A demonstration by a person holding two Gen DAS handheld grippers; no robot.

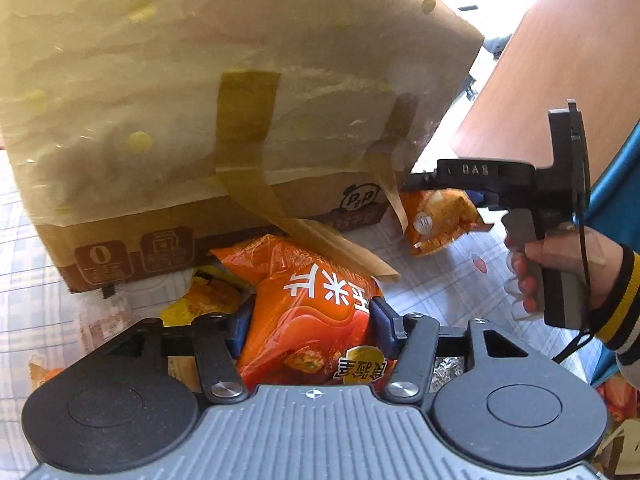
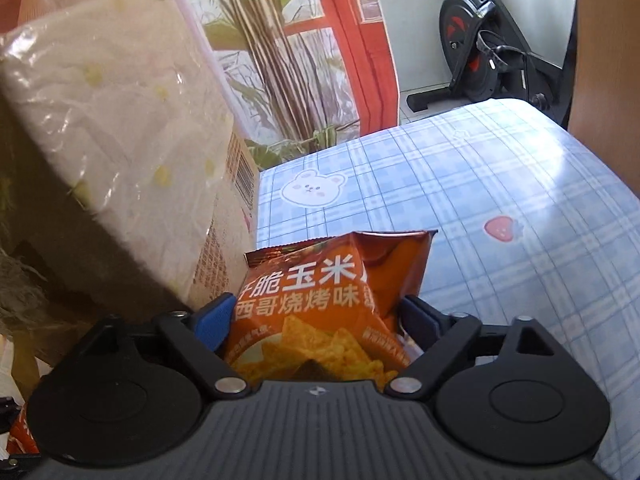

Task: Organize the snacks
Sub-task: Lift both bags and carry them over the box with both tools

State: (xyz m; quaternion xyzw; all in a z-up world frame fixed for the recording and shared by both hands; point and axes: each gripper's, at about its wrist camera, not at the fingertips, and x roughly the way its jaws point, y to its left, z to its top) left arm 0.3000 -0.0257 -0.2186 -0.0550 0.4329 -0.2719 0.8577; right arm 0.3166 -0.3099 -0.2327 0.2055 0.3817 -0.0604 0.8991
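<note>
My left gripper (image 1: 310, 324) is shut on an orange corn-chip bag (image 1: 308, 312), held just in front of a brown cardboard box (image 1: 200, 208) with a plastic-covered flap raised over it. A yellow snack bag (image 1: 208, 292) lies under the box's front edge. My right gripper (image 2: 316, 320) is shut on another orange corn-chip bag (image 2: 332, 292), held beside the box's right wall (image 2: 224, 240). In the left wrist view the right gripper (image 1: 460, 200) holds that bag (image 1: 436, 220) at the box's right corner.
The table has a blue plaid cloth (image 2: 480, 200) with bear and strawberry prints. A wooden panel (image 1: 560, 72) stands at the right. Plants (image 2: 280, 60) and an exercise bike (image 2: 480, 40) stand beyond the table. Loose brown tape strips (image 1: 320, 236) hang from the box.
</note>
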